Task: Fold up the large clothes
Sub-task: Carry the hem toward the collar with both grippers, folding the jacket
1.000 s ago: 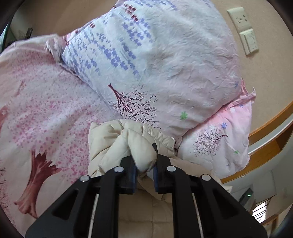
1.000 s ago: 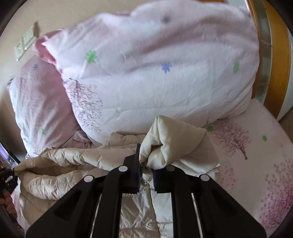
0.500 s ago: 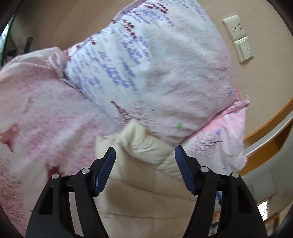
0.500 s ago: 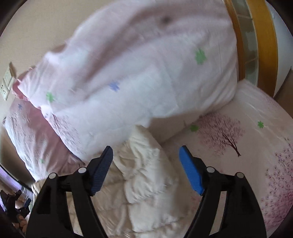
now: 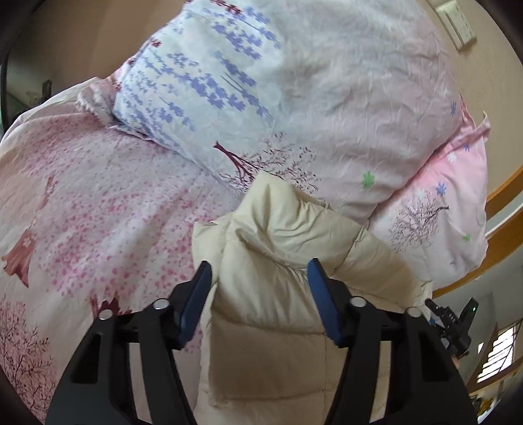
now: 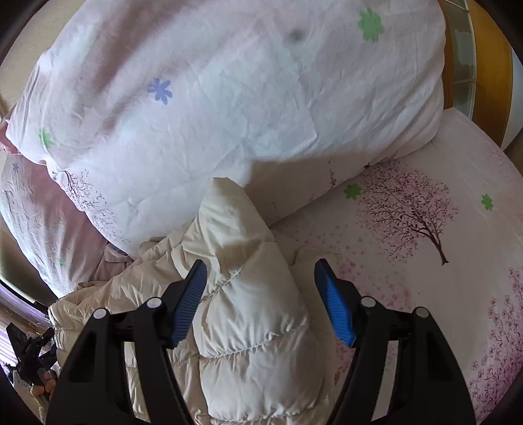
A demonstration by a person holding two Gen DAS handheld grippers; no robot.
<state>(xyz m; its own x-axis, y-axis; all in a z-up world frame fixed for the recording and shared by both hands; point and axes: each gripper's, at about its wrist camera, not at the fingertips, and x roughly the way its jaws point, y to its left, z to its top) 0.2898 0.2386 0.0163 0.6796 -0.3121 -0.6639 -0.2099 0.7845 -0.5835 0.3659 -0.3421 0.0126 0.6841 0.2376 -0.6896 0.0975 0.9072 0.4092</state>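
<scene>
A cream quilted puffer jacket (image 5: pixel 278 261) lies on a bed with a pink tree-print sheet (image 5: pixel 98 212), its far end bunched against the pillows. My left gripper (image 5: pixel 260 271) is open, its blue pads apart on either side of the jacket's end and holding nothing. In the right wrist view the jacket (image 6: pixel 248 294) runs lengthwise under my right gripper (image 6: pixel 261 271), which is open and empty above it. The jacket's near part is hidden under both grippers.
Large pillows in floral covers (image 5: pixel 310 98) (image 6: pixel 212 98) are piled behind the jacket. A wooden bed frame (image 6: pixel 490 65) stands at the right. Wall switches (image 5: pixel 457 23) are on the beige wall. Bare sheet (image 6: pixel 441 245) lies right of the jacket.
Both grippers were shut on bunched ends of the jacket a second ago. They have opened and let go, and the jacket ends have dropped onto the bed against the pillows.
</scene>
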